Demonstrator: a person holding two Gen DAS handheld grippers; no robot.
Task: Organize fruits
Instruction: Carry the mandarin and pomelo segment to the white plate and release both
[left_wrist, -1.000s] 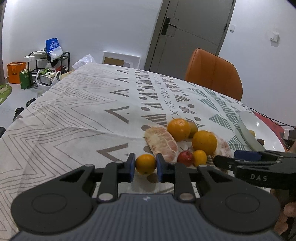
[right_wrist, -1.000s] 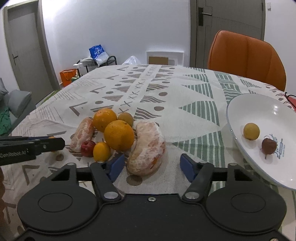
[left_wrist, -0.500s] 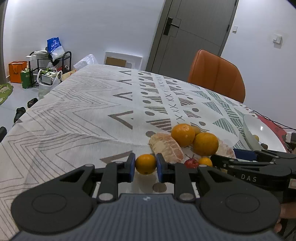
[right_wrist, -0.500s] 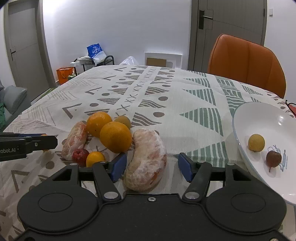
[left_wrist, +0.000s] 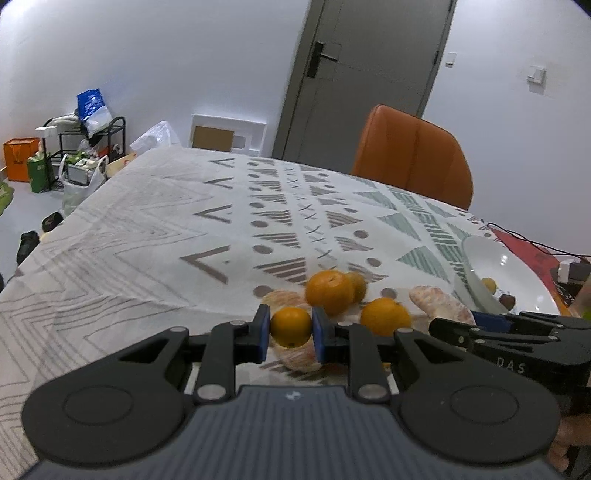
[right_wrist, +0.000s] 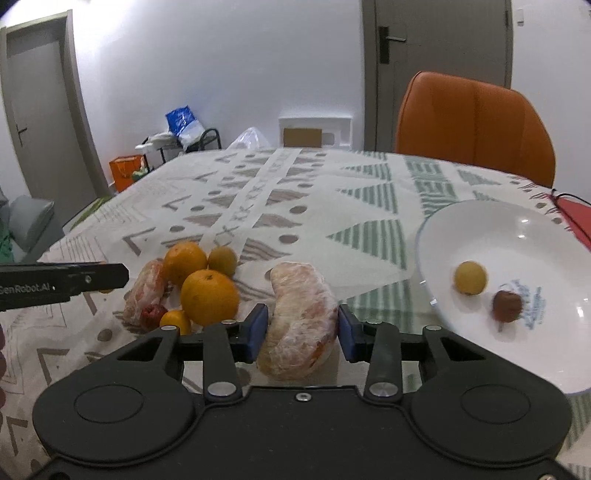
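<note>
White walls, two grey doors and an orange chair (right_wrist: 476, 122) frame a surface (right_wrist: 332, 192) covered by a cloth printed with grey and green triangles, dots and zigzags.

The left tongs (left_wrist: 290, 333) are closed on a small orange (left_wrist: 291, 327), their blue pads pressed against its two sides. Beyond them a peeled pomelo segment (left_wrist: 282, 300) lies behind the held fruit, with two larger oranges (left_wrist: 330, 291) and a smaller yellowish fruit close by.

The right tongs (right_wrist: 300, 334) stand partly open around a second peeled pomelo piece (right_wrist: 301, 321); both blue pads sit at its flanks, though whether they actually squeeze it cannot be told. This piece is a curved wedge whose long axis runs straight away from the tongs, its nearer end broad and showing orange-red flesh, its far end bending slightly leftwards. To the left of these tongs sit the oranges, a small red fruit (right_wrist: 153, 314) and the other pomelo segment. To the right a white plate (right_wrist: 517, 229) holds a yellow round fruit (right_wrist: 470, 277) and a dark red one (right_wrist: 508, 305), with blue printing beside them too blurred to read.

Lettering reading "GenRobot.AI" shows on the left tongs' arm in the right wrist view; "DAS" is legible on the right tongs' body in the left wrist view.
</note>
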